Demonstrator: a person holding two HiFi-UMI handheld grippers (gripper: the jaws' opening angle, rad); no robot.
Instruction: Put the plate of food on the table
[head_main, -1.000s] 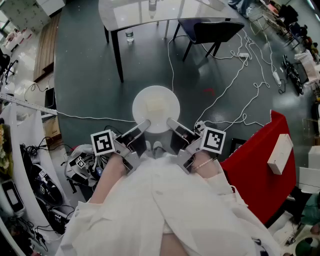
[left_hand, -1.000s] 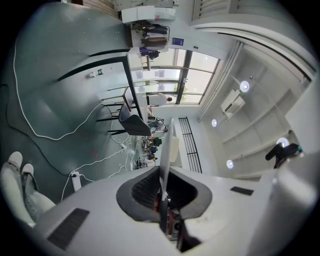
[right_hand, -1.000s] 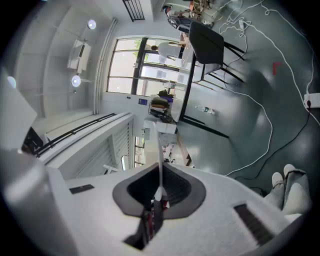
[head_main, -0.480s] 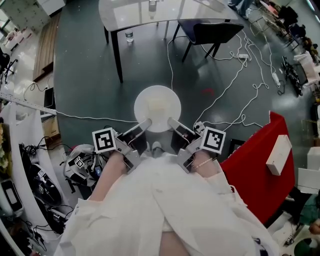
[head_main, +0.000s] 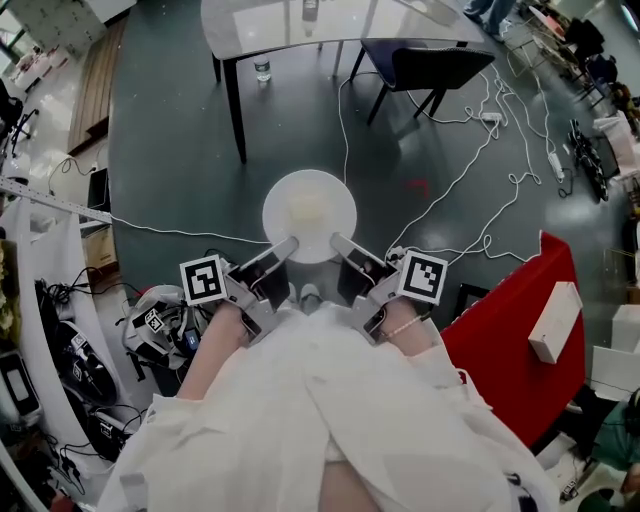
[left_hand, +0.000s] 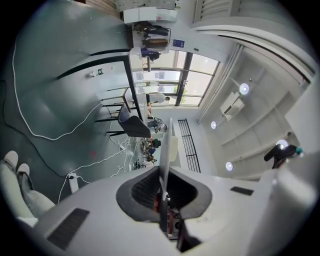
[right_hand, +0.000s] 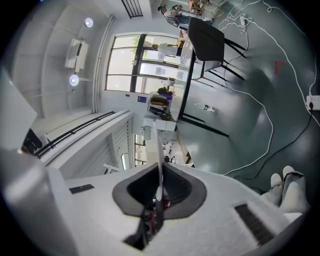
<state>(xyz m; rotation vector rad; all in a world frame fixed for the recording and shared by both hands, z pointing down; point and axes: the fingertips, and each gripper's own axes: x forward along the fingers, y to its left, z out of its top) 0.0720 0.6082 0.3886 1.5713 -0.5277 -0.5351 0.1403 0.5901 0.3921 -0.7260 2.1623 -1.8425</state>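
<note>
Shows plate (head_main: 309, 215) of food (head_main: 308, 209), near rim pinched by jaws of left gripper (head_main: 286, 246) and right gripper (head_main: 339, 242). Hangs over floor (head_main: 175, 150), well apart from table (head_main: 262, 30).

No lettering, number or brand can be read anywhere. The marker cube (head_main: 204, 281) on the left gripper (head_main: 290, 244) and the cube (head_main: 421, 277) on the right gripper (head_main: 337, 241) carry black-and-white square codes, not words, and so does a smaller tag (head_main: 152, 321) on the gear at the lower left of the head view. A blue sign (left_hand: 179, 43) hangs high in the left gripper view, too small to read.
</note>
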